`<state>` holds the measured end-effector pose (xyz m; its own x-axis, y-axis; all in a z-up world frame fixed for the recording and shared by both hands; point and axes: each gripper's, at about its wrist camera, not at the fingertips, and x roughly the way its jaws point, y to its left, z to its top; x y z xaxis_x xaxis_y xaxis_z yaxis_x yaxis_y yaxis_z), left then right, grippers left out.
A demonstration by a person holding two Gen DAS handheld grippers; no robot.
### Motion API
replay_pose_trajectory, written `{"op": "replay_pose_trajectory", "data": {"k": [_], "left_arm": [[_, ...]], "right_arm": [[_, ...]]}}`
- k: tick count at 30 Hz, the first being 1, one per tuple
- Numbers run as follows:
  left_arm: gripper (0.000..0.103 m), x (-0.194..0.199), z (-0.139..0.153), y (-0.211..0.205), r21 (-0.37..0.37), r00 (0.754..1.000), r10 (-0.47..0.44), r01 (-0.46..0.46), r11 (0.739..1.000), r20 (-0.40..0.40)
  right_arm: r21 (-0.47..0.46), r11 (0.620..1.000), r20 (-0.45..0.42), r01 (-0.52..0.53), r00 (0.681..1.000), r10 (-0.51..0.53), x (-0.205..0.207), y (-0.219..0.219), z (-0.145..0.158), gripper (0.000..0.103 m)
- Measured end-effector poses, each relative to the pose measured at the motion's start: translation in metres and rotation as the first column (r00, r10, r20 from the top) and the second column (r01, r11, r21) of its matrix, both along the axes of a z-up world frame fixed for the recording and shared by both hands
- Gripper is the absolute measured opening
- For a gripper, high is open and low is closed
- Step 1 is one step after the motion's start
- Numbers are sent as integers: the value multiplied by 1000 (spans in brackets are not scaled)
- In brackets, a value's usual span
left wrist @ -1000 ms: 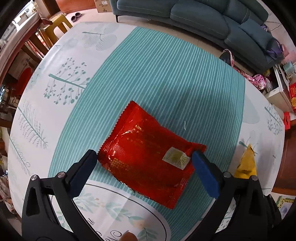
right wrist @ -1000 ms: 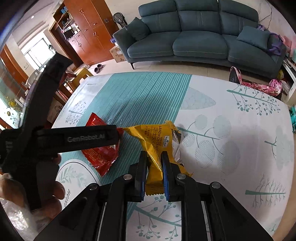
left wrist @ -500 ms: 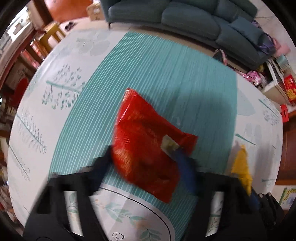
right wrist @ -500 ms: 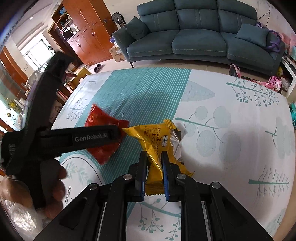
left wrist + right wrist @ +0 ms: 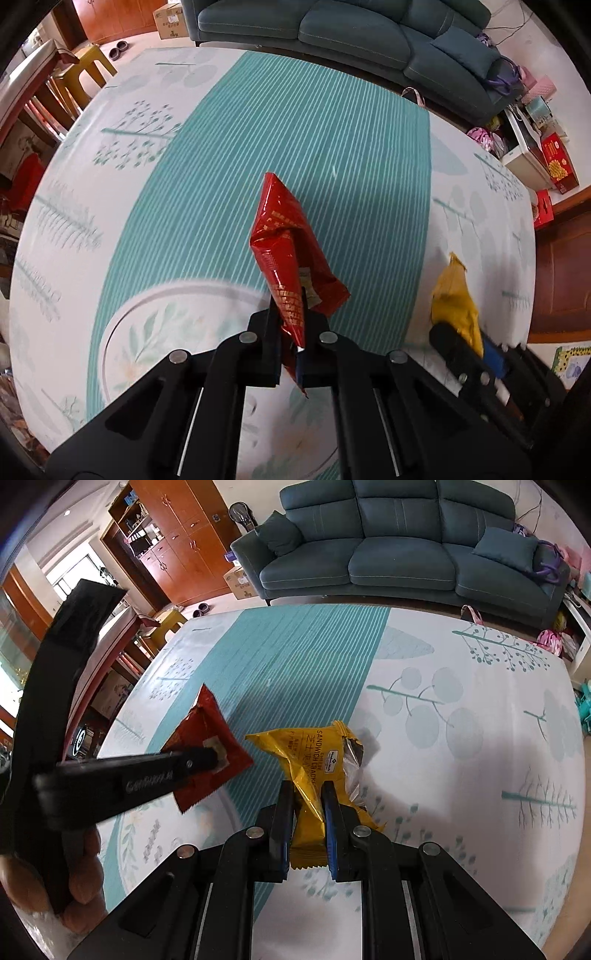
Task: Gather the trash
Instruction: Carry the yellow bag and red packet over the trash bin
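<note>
Both grippers are holding trash above the table. The left gripper (image 5: 291, 332) is clamping the red wrapper (image 5: 290, 251), its jaws closed to a narrow slit on the wrapper's near end. The wrapper is folded and creased lengthwise and is sticking out away from the fingers, over the teal striped band of the tablecloth (image 5: 229, 155), with a small white label just showing near the grip. In the right wrist view the same red wrapper (image 5: 207, 742) is showing at the left, pinched at the tip of the left gripper (image 5: 214, 758), a hand (image 5: 79, 886) wrapped around the black handle low at the left edge.

The right gripper (image 5: 306, 812) is pinching the yellow cracker packet (image 5: 314, 764), jaws pressed in on its near half so the foil is buckling between the blue-edged fingers (image 5: 328, 823). The packet's far end is torn open, silver lining showing, and the words "SANDWICH CRACKERS" are readable on its face. It is sitting just right of the red wrapper, the two apart. From the left wrist view the yellow cracker packet (image 5: 454, 306) is appearing at the right, the right gripper (image 5: 469, 350) gripping its near end.

Behind the table a dark teal sofa (image 5: 399, 554) is running along the far side, wooden cabinets (image 5: 173, 535) standing at the far left.
</note>
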<state>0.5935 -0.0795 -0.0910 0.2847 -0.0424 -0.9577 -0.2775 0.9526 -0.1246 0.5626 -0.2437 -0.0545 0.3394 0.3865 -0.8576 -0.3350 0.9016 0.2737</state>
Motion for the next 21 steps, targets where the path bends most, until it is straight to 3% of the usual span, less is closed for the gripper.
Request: {"op": "replay_pose_trajectory", "data": {"k": [10,21], "left_arm": [[2,-103,60,10,42,990,-118,115,993,79],[2,-232,111,29,27,957,-253,251,967,145]], "right_arm": [[38,999,7,29,1000,-29,-73,5,35,15],[69,989,49,128,990,-132,-223,29,87,15]]}}
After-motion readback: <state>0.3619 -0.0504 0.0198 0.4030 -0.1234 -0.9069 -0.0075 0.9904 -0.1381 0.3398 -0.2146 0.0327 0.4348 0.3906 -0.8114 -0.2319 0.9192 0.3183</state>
